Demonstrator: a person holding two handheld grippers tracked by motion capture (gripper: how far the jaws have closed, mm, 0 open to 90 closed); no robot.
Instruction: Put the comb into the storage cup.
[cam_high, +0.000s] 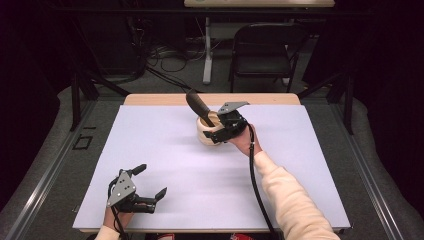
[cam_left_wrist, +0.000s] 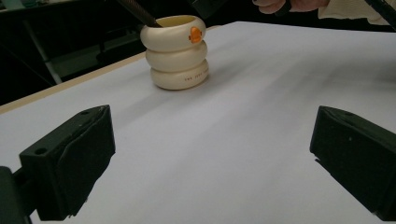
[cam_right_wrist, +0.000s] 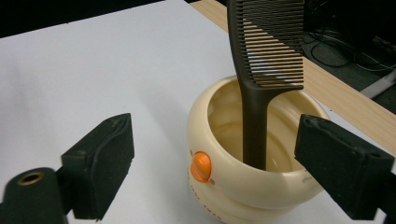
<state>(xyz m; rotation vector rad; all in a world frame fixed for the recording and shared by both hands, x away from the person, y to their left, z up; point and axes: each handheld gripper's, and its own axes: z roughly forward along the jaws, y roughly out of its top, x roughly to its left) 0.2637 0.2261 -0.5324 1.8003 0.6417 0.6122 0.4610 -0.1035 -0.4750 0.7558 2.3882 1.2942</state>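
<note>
1. Behind our table we see a dark room with a folding chair and cables on the floor; the tabletop itself is a plain white sheet over a wooden board

2. Near the far edge stands a cream ribbed cup with an orange dot on its side, upright on the sheet

3. We have a dark comb standing in the cup, handle down inside and teeth end up, leaning against the rim and tilting away from us in the high view

4. Our right gripper sits just beside the cup, its jaws spread wide on either side of the comb and touching neither it nor, as far as we can tell, the cup; nothing is held

5. Our left gripper rests near the front edge, well apart from the cup, jaws wide and empty

6. We judge the comb placed, so the risk lies in pulling the right gripper away: a jaw could clip the leaning comb or the rim and tip the light cup over

7. The trailing cable could also drag across the sheet and nudge the cup if we swing back carelessly
</note>
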